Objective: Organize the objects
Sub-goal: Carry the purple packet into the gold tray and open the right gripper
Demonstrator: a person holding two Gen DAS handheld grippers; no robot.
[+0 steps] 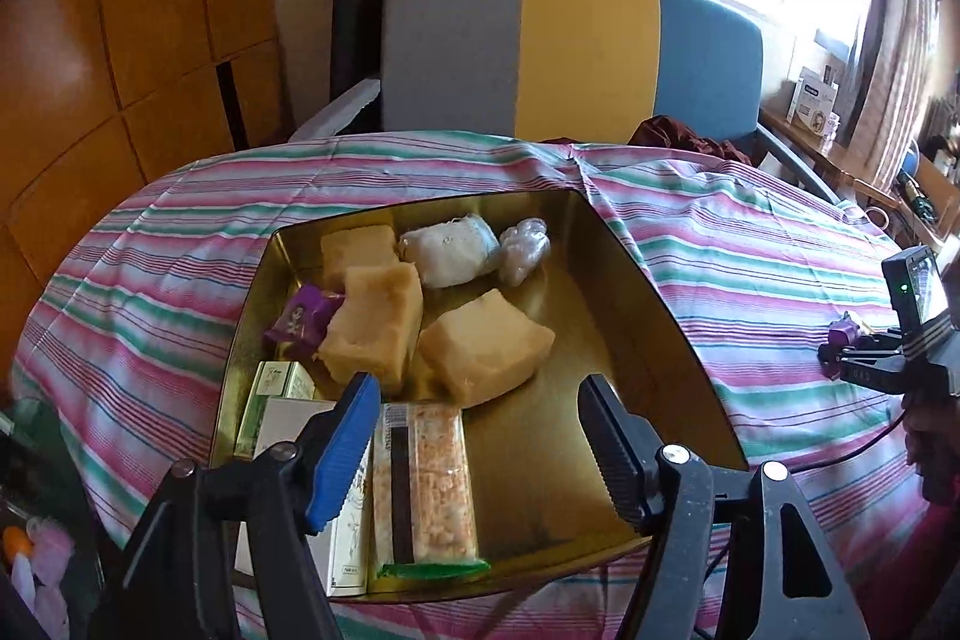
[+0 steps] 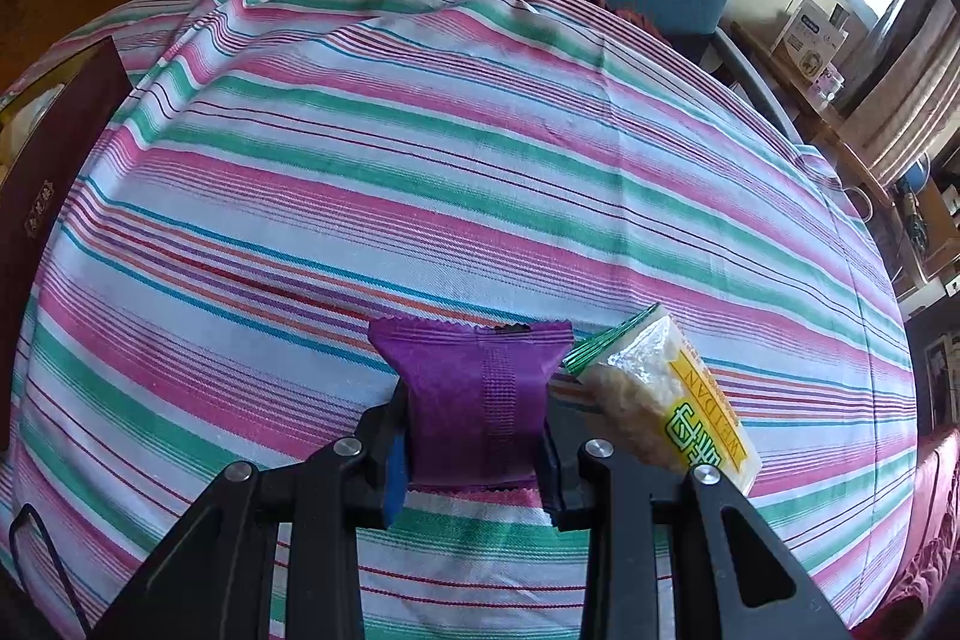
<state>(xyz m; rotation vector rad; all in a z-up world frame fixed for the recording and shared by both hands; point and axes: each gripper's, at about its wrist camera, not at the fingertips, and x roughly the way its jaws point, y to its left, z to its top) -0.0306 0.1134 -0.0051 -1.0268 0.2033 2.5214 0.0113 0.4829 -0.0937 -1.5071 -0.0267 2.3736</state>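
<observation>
A gold tin box sits on the striped tablecloth and holds tan cake blocks, a white wrapped bundle, a purple packet, small cartons and a rice-crisp bar. My left gripper is open above the tin's near end, holding nothing. My right gripper is shut on a purple snack packet low over the cloth. It also shows far right in the left wrist view. A yellow-green rice-crisp packet lies just right of it.
The tin's dark red side is at the left edge of the right wrist view. A grey, yellow and blue chair back stands behind the table. A shelf with boxes is at the right by the window. A bag of items sits lower left.
</observation>
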